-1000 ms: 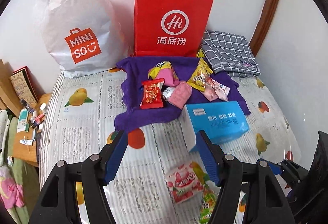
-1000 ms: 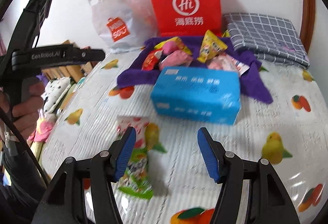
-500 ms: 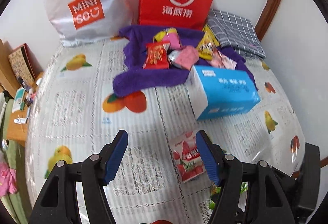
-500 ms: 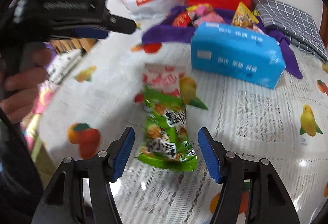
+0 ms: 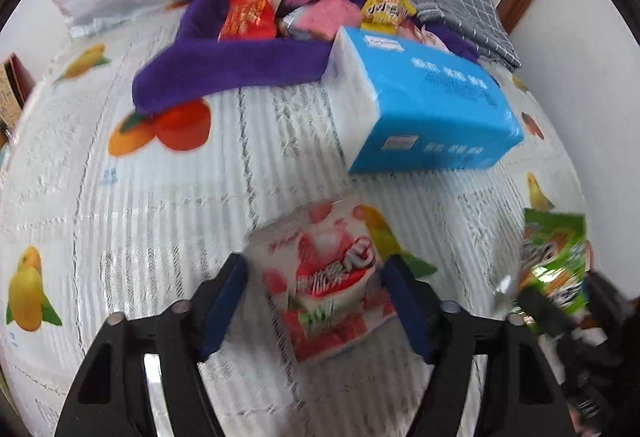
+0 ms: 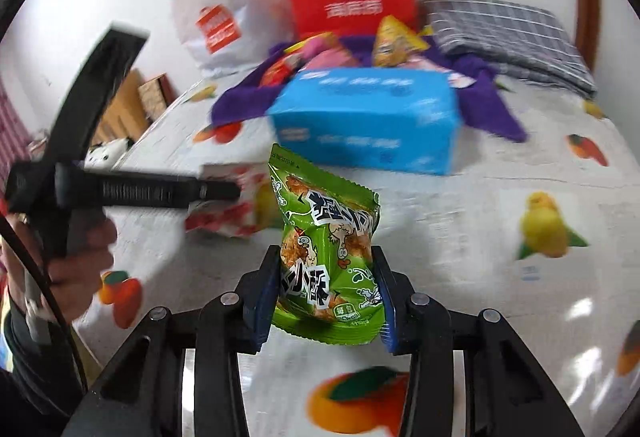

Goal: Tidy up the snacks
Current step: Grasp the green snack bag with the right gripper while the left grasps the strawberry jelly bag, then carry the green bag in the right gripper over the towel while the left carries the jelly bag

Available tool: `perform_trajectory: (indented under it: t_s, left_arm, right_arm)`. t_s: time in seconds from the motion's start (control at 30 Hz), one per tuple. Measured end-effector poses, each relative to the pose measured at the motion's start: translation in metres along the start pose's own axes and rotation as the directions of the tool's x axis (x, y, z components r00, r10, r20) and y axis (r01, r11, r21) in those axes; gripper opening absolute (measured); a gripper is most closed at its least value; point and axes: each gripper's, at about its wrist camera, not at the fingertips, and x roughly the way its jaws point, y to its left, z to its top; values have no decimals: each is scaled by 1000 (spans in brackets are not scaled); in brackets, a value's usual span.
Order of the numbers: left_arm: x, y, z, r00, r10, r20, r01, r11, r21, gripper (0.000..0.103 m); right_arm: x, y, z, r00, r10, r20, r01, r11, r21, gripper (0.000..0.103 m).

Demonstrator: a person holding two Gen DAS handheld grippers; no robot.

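Fruit-print tablecloth [image 5: 120, 221]: left gripper [image 5: 316, 301], tilted down, just widened, straddles strawberry packet [image 5: 328, 277]; right gripper [image 6: 326, 293] just clamped green packet [image 6: 326, 257].

Right gripper [image 6: 326, 277] jaws just closed; left gripper [image 5: 316, 297] jaws spread.

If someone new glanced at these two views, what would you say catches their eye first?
Probably the green snack packet, pinched upright in the right gripper, whose jaws have just been closing on it. Next, the red-and-white strawberry packet lying between the open fingers of the left gripper. Behind both sits the bright blue tissue pack, beside the purple towel heaped with snacks.
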Motion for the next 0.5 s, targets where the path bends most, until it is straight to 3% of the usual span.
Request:
perform_trajectory:
  t_s: [0.07, 0.2, 0.37, 0.5]
  left_arm:
    - [3, -8, -1, 999, 36, 10, -36, 999, 19, 71]
    - [4, -15, -3, 996, 71, 48, -73, 997, 38, 56]
    - [-3, -15, -2, 998, 42, 53, -45, 998, 46, 38]
    - [-10, -12, 0, 997, 39, 63, -41, 998, 41, 36]
  right_arm:
    - [-3, -12, 4, 1000, -18, 10, 18, 1000, 14, 42]
    - [-7, -24, 12, 999, -42, 32, 42, 999, 12, 42]
    - [-8, -30, 21, 998, -46, 51, 46, 999, 3, 42]
    - [-10, -30, 27, 997, -41, 62, 42, 999, -5, 42]
